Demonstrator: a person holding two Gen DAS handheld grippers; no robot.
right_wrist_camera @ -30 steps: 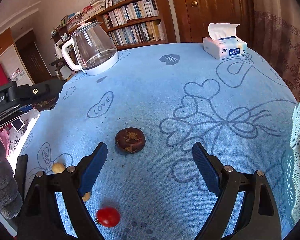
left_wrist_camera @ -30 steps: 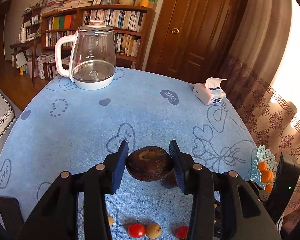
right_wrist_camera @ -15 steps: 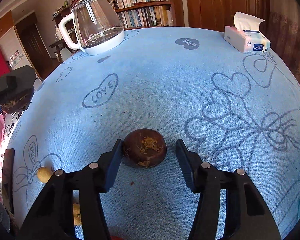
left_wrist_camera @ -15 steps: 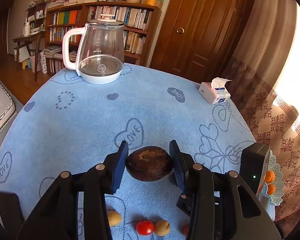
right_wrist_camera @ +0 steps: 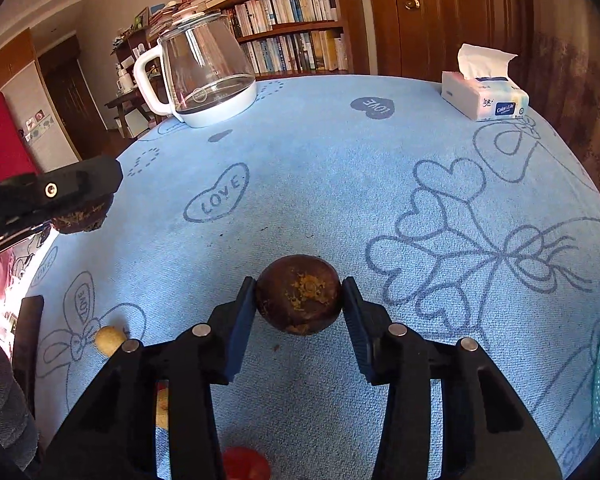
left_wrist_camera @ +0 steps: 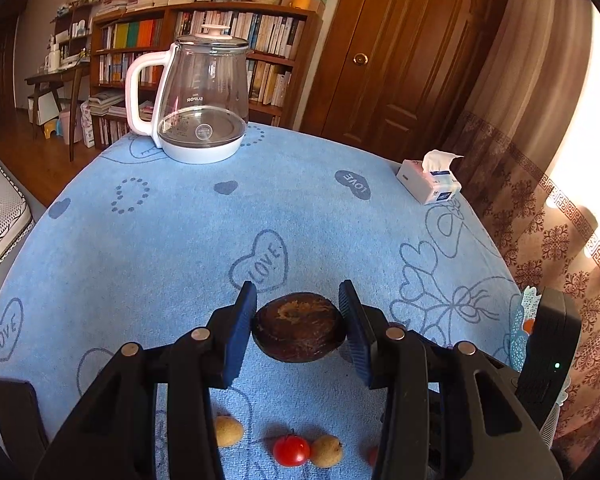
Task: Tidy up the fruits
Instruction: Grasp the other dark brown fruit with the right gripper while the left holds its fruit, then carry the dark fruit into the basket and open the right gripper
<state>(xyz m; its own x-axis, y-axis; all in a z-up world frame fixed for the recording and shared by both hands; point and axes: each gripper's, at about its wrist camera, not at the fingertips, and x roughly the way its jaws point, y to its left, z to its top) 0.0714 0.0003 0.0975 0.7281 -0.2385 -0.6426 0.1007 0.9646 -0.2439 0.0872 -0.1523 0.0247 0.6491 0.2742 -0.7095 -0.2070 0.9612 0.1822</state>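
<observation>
My left gripper (left_wrist_camera: 298,326) is shut on a dark brown round fruit (left_wrist_camera: 299,327) and holds it above the blue tablecloth. My right gripper (right_wrist_camera: 299,296) is shut on a second dark brown fruit (right_wrist_camera: 299,294); whether it rests on the cloth I cannot tell. The left gripper with its fruit also shows at the left of the right wrist view (right_wrist_camera: 80,216). A cherry tomato (left_wrist_camera: 291,450) and two small tan fruits (left_wrist_camera: 228,431) (left_wrist_camera: 326,450) lie on the cloth below the left gripper. A pale blue lattice plate (left_wrist_camera: 520,320) with orange fruits sits at the right edge.
A glass kettle (left_wrist_camera: 202,96) stands at the far left of the table. A tissue box (left_wrist_camera: 428,182) sits at the far right edge. A tan fruit (right_wrist_camera: 109,340) and a tomato (right_wrist_camera: 246,462) lie near the right gripper. Bookshelves and a door stand behind.
My right gripper has moved in on the brown fruit on the cloth and shut on it. My left gripper has kept hold of its fruit and moved forward over the table.
</observation>
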